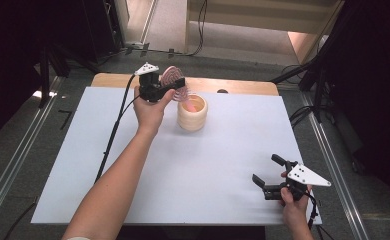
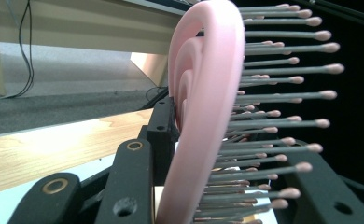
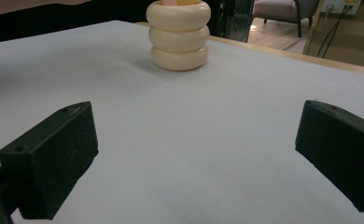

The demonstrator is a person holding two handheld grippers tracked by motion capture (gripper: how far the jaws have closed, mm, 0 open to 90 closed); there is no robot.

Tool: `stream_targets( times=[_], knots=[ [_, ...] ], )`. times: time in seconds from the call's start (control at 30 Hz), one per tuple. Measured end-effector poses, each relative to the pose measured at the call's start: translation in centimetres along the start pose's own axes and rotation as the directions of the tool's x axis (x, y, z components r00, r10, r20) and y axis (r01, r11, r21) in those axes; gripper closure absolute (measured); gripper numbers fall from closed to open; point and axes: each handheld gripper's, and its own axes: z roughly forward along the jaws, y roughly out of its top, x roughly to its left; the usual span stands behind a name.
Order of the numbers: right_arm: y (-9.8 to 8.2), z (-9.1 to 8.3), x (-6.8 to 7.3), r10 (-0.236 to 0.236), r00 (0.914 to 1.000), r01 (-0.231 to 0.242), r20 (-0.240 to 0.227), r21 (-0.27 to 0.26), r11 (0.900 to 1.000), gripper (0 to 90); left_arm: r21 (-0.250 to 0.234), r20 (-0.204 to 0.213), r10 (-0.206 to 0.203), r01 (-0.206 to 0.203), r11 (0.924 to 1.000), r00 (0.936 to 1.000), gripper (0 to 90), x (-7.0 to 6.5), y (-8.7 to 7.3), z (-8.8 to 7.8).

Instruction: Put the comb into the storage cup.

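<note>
High view: a pink hairbrush (image 1: 173, 79) is gripped by the left gripper (image 1: 169, 89) above the far part of the white worktop (image 1: 133, 160), its handle end lowered into the cream ribbed holder (image 1: 192, 114). Seen in the left gripper view, the jaws are clamped on the brush (image 2: 203, 116), whose bristles (image 2: 283, 98) point to one side. The right gripper (image 1: 268, 175) is held near the worktop's near right corner, its jaws spread wide with nothing between them, well apart from the holder (image 3: 179, 37).
</note>
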Motion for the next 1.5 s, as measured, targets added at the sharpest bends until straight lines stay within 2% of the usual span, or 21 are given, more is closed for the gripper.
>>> stream_targets(
  times=[0.43, 0.83, 1.0, 1.17, 1.37, 1.5],
  knots=[
    [0.0, 0.0, 0.0, -0.001, 1.0000, 0.001, 0.000, 0.000, 1.000, 0.0, 0.027, 0.003, 0.001, -0.001, 0.9996, 1.0000, 63.6, -0.1, -0.5, 0.6],
    [0.0, 0.0, 0.0, 0.000, 1.0000, 0.000, 0.000, -0.001, 1.000, 0.0, 0.055, 0.003, -0.023, 0.023, 0.9982, 0.9997, 63.5, 0.2, -1.5, 1.3],
    [0.0, 0.0, 0.0, 0.001, 1.0000, -0.001, 0.000, -0.002, 1.000, 0.0, 0.055, 0.013, -0.043, 0.043, 0.9976, 0.9990, 63.4, 0.5, -1.6, 1.4],
    [0.0, 0.0, 0.0, -0.001, 1.0000, 0.001, 0.000, -0.002, 1.000, 0.0, 0.070, 0.019, -0.091, 0.090, 0.9935, 0.9957, 62.7, 0.8, -1.7, 1.6],
    [0.0, 0.0, 0.0, -0.003, 1.0000, 0.003, -0.001, -0.002, 1.000, 0.0, 0.089, 0.005, -0.073, 0.072, 0.9934, 0.9973, 58.3, 0.6, -1.7, 1.6],
    [0.0, 0.0, 0.0, -0.003, 1.0000, 0.003, -0.001, -0.002, 1.000, 0.0, 0.094, 0.030, -0.090, 0.086, 0.9918, 0.9955, 43.9, 0.7, -1.8, 1.5]
  ],
)
